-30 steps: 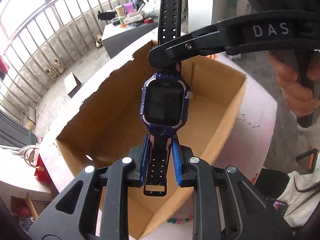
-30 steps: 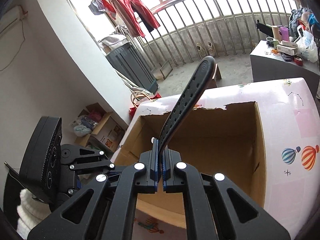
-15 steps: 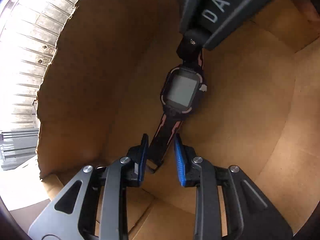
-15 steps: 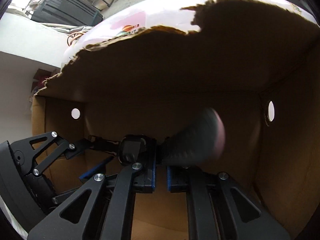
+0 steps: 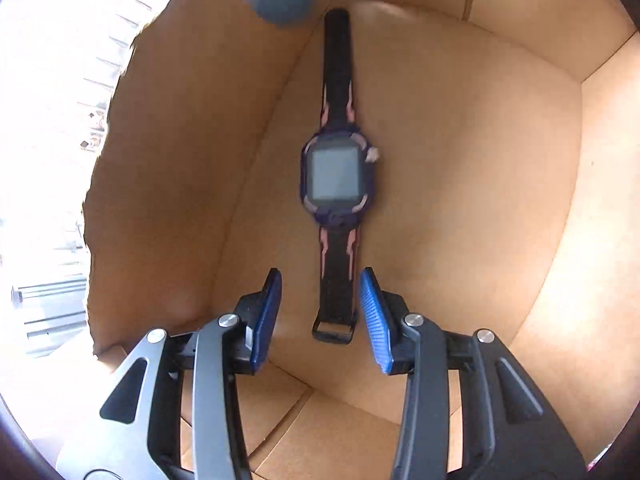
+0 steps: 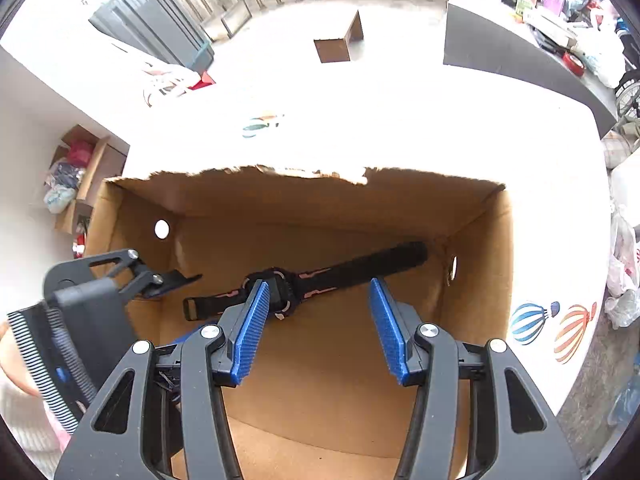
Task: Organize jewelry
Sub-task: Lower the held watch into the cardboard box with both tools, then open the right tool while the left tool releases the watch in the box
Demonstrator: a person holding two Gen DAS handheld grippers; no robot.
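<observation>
A black and purple smartwatch (image 5: 338,178) with pink marks on its strap lies flat on the floor of a brown cardboard box (image 5: 160,200). My left gripper (image 5: 320,280) is low inside the box, jaws opening. The strap's buckle end lies between its blue pads, which do not touch it. In the right wrist view the watch (image 6: 360,268) lies slantwise across the box (image 6: 320,208) floor. My right gripper (image 6: 317,286) hangs above it, jaws opening and nothing between them. One of the left gripper's fingers (image 6: 176,280) shows by the buckle end.
The box stands on a table with a white cloth (image 6: 400,128) printed with balloons. Its far wall has a torn top edge, and round holes (image 6: 161,229) pierce its side walls. A grey table (image 6: 520,52) with clutter and a small wooden box (image 6: 340,42) lie beyond.
Both grippers carried the watch down into the box and let go of its strap ends. It now lies on the floor. The right gripper has pulled back upward and opened wide.
</observation>
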